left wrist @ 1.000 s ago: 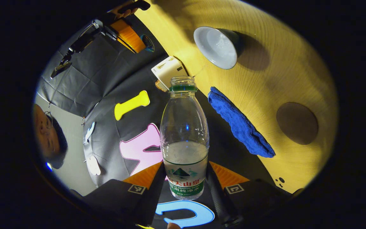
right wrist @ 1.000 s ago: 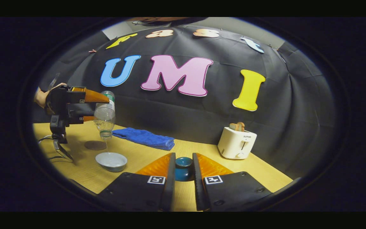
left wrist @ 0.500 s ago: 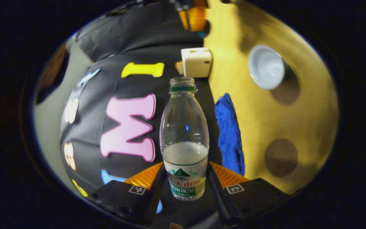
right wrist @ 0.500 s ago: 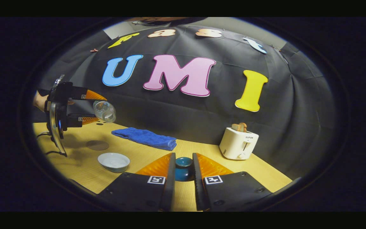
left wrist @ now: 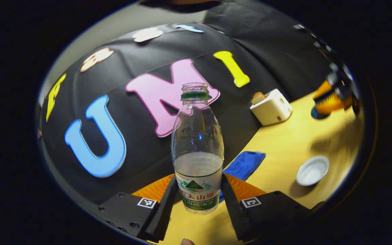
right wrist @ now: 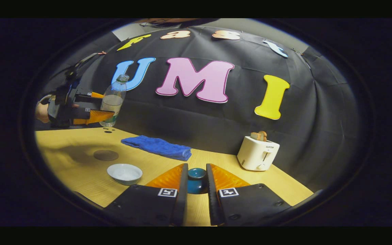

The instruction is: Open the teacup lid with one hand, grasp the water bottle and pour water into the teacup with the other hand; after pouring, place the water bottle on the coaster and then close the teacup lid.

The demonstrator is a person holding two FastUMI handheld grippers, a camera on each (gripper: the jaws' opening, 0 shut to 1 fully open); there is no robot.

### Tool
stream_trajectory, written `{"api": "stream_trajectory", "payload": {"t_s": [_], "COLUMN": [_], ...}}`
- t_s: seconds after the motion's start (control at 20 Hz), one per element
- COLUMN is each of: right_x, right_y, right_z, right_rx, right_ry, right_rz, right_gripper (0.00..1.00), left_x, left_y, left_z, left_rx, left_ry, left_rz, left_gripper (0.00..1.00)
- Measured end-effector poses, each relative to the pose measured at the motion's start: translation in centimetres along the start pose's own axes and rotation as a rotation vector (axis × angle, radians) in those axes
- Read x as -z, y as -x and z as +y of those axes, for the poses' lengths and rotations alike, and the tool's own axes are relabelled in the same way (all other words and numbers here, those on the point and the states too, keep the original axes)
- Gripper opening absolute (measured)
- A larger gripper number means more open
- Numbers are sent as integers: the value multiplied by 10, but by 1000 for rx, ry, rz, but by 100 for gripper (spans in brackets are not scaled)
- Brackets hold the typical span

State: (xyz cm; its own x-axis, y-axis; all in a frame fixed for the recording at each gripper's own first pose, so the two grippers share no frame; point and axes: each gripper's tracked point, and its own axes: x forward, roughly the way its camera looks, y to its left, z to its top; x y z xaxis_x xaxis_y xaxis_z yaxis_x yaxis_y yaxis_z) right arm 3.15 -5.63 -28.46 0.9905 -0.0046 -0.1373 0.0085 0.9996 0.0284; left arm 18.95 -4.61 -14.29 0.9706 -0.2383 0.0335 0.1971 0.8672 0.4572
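The left gripper (left wrist: pixel 197 200) is clamped on the bottle (left wrist: pixel 197 149), one finger on each side of its labelled lower part. The bottle has no cap and is roughly half full of water. In the right gripper view this gripper (right wrist: pixel 92 107) holds the bottle (right wrist: pixel 112 102) in the air near upright, its neck leaning a little to the right, above the far left corner of the table (right wrist: pixel 216 160), with a hand (right wrist: pixel 42 112) behind it.

Past the bottle's right side in the left gripper view lie the towel (left wrist: pixel 245 165) and, farther right, the cup (left wrist: pixel 312 170), open and standing on the table (left wrist: pixel 284 143). The toaster (left wrist: pixel 271 107) stands beyond them near the wall.

The right gripper (right wrist: pixel 196 185) is closed on the lid (right wrist: pixel 196 180), which sits pinched between its two fingers above the table. In the left gripper view this gripper (left wrist: pixel 330 102) hangs at the far right, with the lid (left wrist: pixel 318 114) at its tip.

Left of the right gripper stands the cup (right wrist: pixel 125 173); beyond the cup lies the coaster (right wrist: pixel 105 155), bare, under the shadow of the left gripper. The towel (right wrist: pixel 157 147) lies ahead and left along the wall, and the toaster (right wrist: pixel 258 153) stands ahead to the right.
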Motion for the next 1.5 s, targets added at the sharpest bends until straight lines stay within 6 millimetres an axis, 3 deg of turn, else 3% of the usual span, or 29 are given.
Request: {"api": "stream_trajectory", "payload": {"t_s": [0.05,0.1,0.3,0.45,0.65,1.1,1.2,1.25,1.5], "right_x": [-1,-2,-2,-1,1,2,2,2,-1], "right_y": [0,0,-1,0,0,-3,-4,-5,-7], "right_z": [1,3,4,4,7,14,15,16,30], "right_rx": [-1,-2,-5,-4,-9,-20,-22,-23,-46], "right_ry": [-1,-2,3,1,-2,-16,-17,-17,-21], "right_rz": [-1,-2,-1,3,7,16,17,17,16], "right_gripper": [26,34,26,30,27,26,26,26,30], "left_x": [6,12,35,56,85,105,106,107,112], "left_y": [-1,-2,-1,-1,0,-2,-3,-2,7], "left_z": [-1,-3,-21,-31,-38,-38,-39,-39,-40], "left_rx": [6,9,42,60,50,22,23,23,18], "left_ry": [81,159,353,448,511,529,532,535,546], "left_rz": [13,31,79,104,157,197,202,203,216], "left_gripper": [75,75,75,75,76,80,85,94,95]}}
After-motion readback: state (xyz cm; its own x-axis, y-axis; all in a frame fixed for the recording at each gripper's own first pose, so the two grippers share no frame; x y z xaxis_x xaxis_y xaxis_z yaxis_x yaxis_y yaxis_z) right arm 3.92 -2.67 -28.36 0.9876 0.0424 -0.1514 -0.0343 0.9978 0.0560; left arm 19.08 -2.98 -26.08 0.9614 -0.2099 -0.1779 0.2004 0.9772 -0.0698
